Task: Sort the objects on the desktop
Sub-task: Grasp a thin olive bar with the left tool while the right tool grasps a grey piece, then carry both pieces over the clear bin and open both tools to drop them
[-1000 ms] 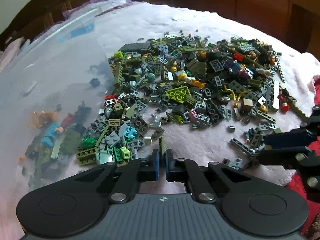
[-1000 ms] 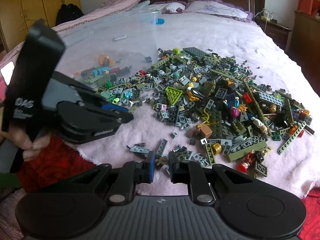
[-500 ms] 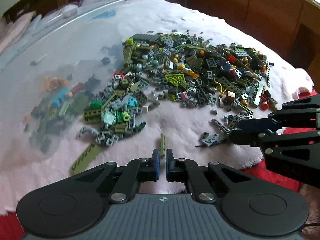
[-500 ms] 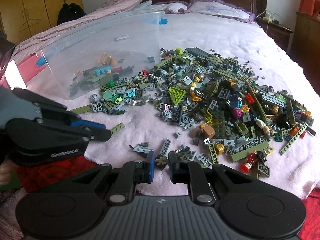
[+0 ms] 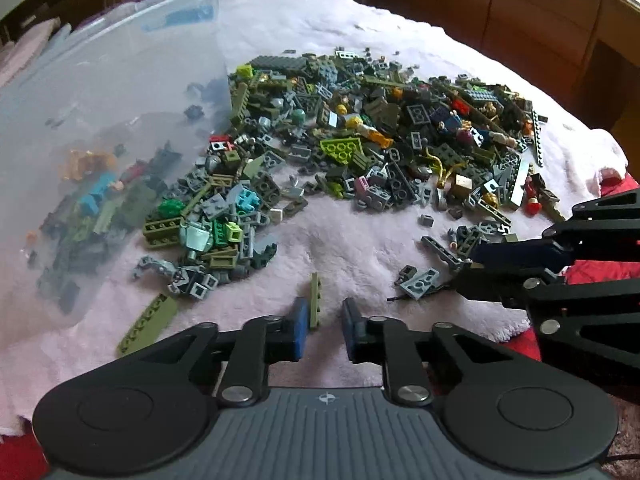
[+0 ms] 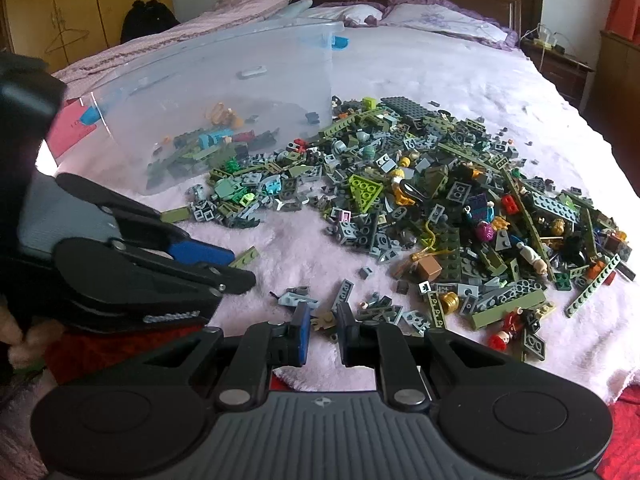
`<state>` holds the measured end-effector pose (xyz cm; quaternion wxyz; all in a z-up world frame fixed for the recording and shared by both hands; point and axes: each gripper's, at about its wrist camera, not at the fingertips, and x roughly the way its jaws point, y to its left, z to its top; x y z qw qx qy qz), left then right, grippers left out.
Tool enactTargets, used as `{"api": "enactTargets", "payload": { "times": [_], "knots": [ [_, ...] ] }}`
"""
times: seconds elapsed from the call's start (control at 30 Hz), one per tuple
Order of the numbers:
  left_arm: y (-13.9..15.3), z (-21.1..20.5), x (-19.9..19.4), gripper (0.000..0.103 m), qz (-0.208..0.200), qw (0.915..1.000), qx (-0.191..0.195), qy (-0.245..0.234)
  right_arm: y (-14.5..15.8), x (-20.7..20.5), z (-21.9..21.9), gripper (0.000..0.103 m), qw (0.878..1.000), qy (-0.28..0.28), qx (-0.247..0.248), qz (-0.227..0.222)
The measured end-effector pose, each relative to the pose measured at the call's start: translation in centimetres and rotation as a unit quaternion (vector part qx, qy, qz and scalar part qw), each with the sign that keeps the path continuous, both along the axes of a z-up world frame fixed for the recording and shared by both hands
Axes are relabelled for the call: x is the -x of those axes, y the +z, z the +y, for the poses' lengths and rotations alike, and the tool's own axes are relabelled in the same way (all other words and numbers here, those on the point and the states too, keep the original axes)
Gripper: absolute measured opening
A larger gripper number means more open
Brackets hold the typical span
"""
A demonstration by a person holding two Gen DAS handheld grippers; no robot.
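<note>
A big pile of small building bricks [image 5: 380, 152] lies on the pink blanket [image 5: 340, 248]; it also shows in the right wrist view [image 6: 440, 208]. My left gripper [image 5: 323, 330] is open, and an olive green strip brick [image 5: 315, 300] lies by its left finger, no longer clamped. The strip also shows in the right wrist view [image 6: 244, 258]. My right gripper [image 6: 321, 332] is open low over the blanket, with a small tan piece [image 6: 325, 321] between its fingers. It also shows at the right of the left wrist view [image 5: 466, 270].
A clear plastic bin [image 6: 224, 92] on its side holds several bricks at the left. Another long olive plate [image 5: 148, 324] lies near the blanket's front edge. Pillows [image 6: 440, 20] and a headboard are at the back.
My left gripper pulled back from the pile with the olive strip, then opened and let go of it. My right gripper's fingers opened wider around the tan piece.
</note>
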<state>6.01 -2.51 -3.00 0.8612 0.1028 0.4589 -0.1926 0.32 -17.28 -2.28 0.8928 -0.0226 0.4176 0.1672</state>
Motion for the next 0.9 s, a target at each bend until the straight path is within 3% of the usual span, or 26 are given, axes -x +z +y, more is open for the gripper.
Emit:
{"api": "enactTargets", "payload": {
  "times": [0.47,0.9],
  "knots": [
    [3.9,1.4,1.7,0.006,-0.045,0.9984,0.025,0.025,0.7,0.0,0.0,0.016,1.0,-0.001,-0.005,-0.013],
    [6.6,2.8,1.9,0.006,-0.074,0.9956,0.024,0.053,2.9,-0.9,1.4,0.016,0.999,0.017,-0.011,-0.038]
  ]
}}
